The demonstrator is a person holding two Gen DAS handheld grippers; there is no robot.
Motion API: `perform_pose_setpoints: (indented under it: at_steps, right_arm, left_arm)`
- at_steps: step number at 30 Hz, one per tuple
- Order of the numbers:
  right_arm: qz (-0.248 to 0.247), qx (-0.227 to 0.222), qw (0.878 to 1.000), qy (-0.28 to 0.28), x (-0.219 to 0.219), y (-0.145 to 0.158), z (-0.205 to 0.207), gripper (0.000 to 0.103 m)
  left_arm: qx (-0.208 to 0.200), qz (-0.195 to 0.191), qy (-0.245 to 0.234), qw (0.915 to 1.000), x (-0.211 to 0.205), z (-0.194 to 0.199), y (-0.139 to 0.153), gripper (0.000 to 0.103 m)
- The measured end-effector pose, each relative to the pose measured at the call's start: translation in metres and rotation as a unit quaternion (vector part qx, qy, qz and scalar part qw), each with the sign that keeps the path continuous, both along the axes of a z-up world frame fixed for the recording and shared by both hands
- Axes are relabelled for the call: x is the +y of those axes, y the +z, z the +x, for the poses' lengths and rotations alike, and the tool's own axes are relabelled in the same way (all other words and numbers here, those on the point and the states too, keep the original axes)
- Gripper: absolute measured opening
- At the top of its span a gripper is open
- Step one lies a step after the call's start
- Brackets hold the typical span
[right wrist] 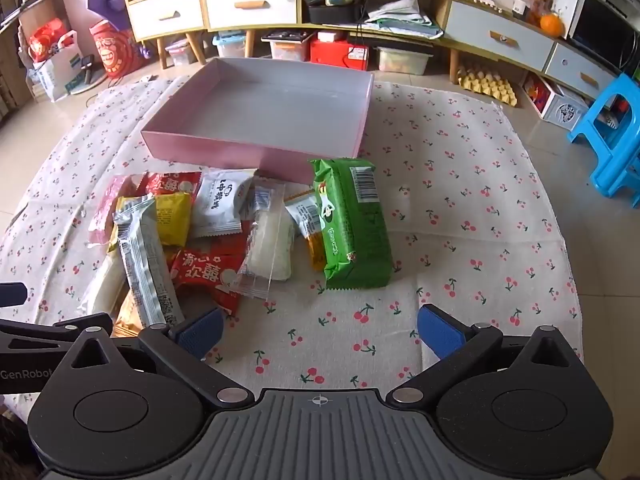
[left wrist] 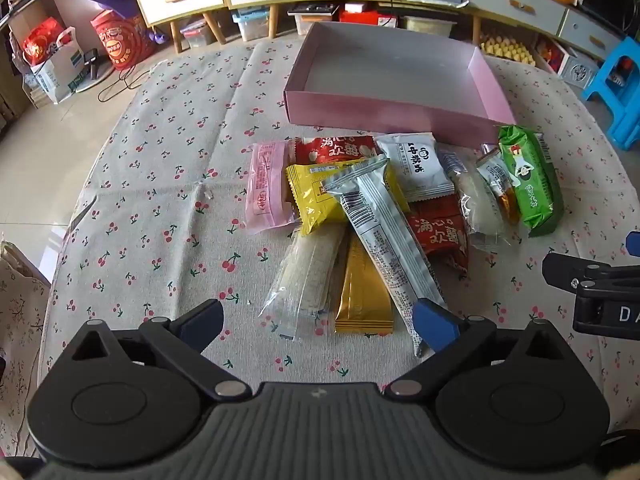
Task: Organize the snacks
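Right wrist view shows the right gripper (right wrist: 320, 330) wide open and empty, so maybe grab the green pack (right wrist: 354, 224) and drop it flat in the pink box (right wrist: 224, 148).

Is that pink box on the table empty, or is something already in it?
Empty. The pink box shows only its bare floor in both views, and all the snack packets lie on the tablecloth in front of it.

snack packets (left wrist: 360, 216) heaped, overlapping | on cloth, near side of pink box (left wrist: 392, 116) | box open, empty
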State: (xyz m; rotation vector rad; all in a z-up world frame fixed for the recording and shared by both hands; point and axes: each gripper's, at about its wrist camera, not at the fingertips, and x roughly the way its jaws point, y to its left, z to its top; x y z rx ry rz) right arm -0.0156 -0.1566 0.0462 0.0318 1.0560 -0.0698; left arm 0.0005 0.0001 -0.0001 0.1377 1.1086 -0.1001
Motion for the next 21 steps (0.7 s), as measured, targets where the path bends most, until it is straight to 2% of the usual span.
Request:
perform_pose_setpoints:
  at_steps: [9,21]
  right_arm:
    - [0.004,-0.003,1.0,-0.001,-0.0008,-0.0006,-0.0001,0.103]
    - [0.003,-0.002,1.0,0.001,0.0003,-0.0018,0.0001,0.103]
  left_arm:
    - [0.001,-0.002,-0.002,1.0,0.0028,0.0082,0.0047,0.101]
    - [-0.007,0.0,-0.003,1.0,-0.0013,-0.0003,0.0008,0.101]
